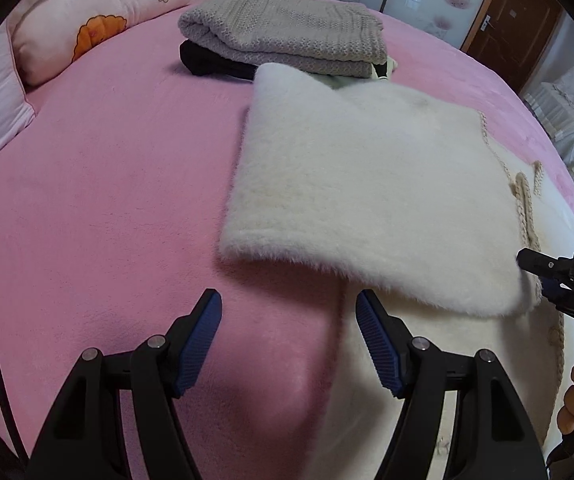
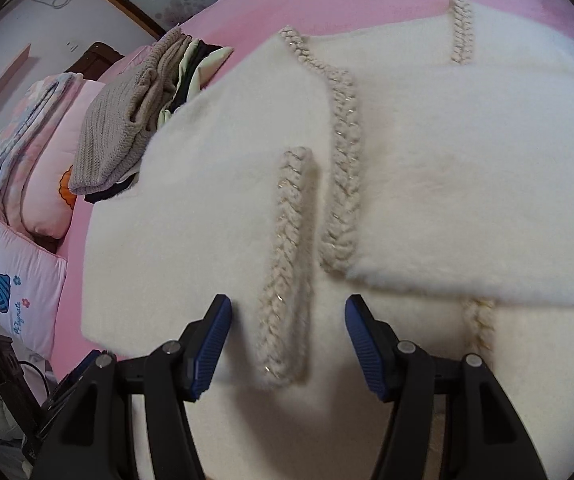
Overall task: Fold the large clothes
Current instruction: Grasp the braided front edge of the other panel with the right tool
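Note:
A fluffy cream-white garment (image 1: pixel 367 184) with braided beige trim lies partly folded on the pink bed (image 1: pixel 107 200). In the right wrist view the garment (image 2: pixel 467 184) fills the frame, its braided trim (image 2: pixel 287 264) running between my fingers. My left gripper (image 1: pixel 289 320) is open and empty, hovering over the bed at the garment's near left edge. My right gripper (image 2: pixel 287 320) is open and empty, just above the garment. The right gripper also shows at the right edge of the left wrist view (image 1: pixel 559 284), held by a hand.
A stack of folded clothes, grey knit (image 1: pixel 283 28) on top, sits at the far side of the bed; it also shows in the right wrist view (image 2: pixel 127 120). Pink pillows (image 1: pixel 99 16) lie at the far left. A wooden door (image 1: pixel 515 12) stands beyond the bed.

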### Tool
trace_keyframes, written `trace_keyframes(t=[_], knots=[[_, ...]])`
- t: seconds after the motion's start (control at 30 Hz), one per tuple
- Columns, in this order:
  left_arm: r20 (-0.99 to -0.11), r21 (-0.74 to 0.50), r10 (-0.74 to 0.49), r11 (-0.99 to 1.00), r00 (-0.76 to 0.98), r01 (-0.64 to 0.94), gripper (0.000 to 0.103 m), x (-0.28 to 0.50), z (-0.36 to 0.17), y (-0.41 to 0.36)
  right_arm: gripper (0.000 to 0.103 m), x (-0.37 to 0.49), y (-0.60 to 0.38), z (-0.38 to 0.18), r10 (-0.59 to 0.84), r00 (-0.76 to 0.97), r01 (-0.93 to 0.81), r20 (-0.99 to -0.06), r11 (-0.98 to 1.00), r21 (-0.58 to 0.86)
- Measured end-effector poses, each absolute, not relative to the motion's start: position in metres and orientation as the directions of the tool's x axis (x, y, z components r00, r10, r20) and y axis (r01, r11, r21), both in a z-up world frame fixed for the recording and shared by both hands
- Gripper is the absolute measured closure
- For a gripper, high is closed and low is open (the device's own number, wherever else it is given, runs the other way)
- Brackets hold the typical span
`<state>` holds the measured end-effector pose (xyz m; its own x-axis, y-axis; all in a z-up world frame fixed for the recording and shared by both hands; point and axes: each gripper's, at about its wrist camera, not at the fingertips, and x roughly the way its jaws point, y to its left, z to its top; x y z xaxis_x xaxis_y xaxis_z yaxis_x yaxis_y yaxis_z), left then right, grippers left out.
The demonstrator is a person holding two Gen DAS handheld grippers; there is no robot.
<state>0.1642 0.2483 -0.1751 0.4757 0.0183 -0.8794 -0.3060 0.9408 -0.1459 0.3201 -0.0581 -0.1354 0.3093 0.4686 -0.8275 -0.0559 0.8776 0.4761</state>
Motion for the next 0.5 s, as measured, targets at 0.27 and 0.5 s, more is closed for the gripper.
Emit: trace_keyframes(t=[0.27, 0.5], knots=[[-0.876, -0.156, 0.02, 0.934, 0.482, -0.323, 0.035, 0.178, -0.178, 0.243, 0.088, 0.312, -0.017, -0.052, 0.404, 0.469, -0.32, -0.785, 0.907, 0.276], [-0.873, -0.15, 0.036, 0.929, 0.486, -0.338, 0.035, 0.201, -0.169, 0.233, 0.088, 0.314, -0.045, 0.049, 0.279, 0.72, -0.296, -0.635, 0.952, 0.082]])
